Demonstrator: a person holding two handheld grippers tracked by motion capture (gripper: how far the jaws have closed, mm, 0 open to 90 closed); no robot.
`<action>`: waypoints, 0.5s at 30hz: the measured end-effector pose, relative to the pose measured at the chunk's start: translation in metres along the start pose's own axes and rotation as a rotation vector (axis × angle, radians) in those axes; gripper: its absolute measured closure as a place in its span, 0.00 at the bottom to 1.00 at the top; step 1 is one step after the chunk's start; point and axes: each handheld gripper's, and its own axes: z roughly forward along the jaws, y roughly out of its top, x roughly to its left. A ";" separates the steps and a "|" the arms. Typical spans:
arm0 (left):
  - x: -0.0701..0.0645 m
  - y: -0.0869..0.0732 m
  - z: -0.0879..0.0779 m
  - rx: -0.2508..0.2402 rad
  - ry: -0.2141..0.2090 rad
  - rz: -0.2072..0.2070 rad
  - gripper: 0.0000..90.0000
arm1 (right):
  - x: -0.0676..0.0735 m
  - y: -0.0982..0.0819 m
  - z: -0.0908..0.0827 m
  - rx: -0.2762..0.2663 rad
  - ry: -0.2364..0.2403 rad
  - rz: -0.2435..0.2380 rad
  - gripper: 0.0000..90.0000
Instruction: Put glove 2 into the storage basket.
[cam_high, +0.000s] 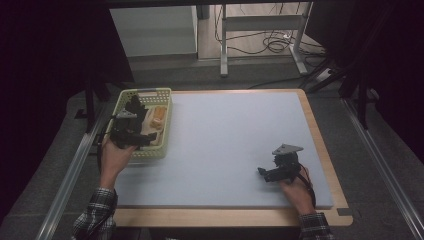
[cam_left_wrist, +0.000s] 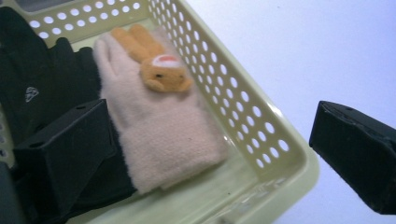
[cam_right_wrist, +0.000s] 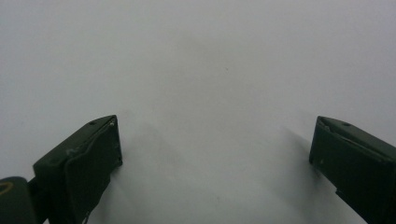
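- Left gripper (cam_high: 131, 126), in the high view, hangs over the near part of the basket (cam_high: 165, 121) at the table's (cam_high: 225, 140) left side, held by the left hand (cam_high: 116, 156). A pink glove (cam_high: 150, 131) and an orange toy (cam_high: 157, 117) show inside the basket beside the gripper. The right gripper (cam_high: 272, 171) rests on the table's near right part, well apart from the basket, with the right hand (cam_high: 296, 192) behind it.
- Left gripper view: its jaws stand wide apart, grasping nothing. One jaw is inside the basket, over a black glove (cam_left_wrist: 44, 88); the other is outside the basket wall (cam_left_wrist: 261, 140), above the table. The pink glove (cam_left_wrist: 159, 135) lies flat between them on the basket floor, with the orange toy (cam_left_wrist: 159, 70) on top of it.
- Right gripper view: jaws spread wide and empty, just above the bare table (cam_right_wrist: 210, 70).
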 end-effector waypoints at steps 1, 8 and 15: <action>-0.001 -0.001 0.000 -0.002 -0.003 0.002 0.00 | 0.000 0.000 0.000 0.000 0.000 0.000 0.02; -0.010 -0.003 -0.003 -0.012 -0.021 0.019 0.00 | 0.000 0.000 0.000 0.000 0.000 0.000 0.02; -0.023 -0.002 -0.006 -0.016 -0.032 0.060 0.00 | 0.000 0.000 0.000 0.000 -0.001 -0.002 0.02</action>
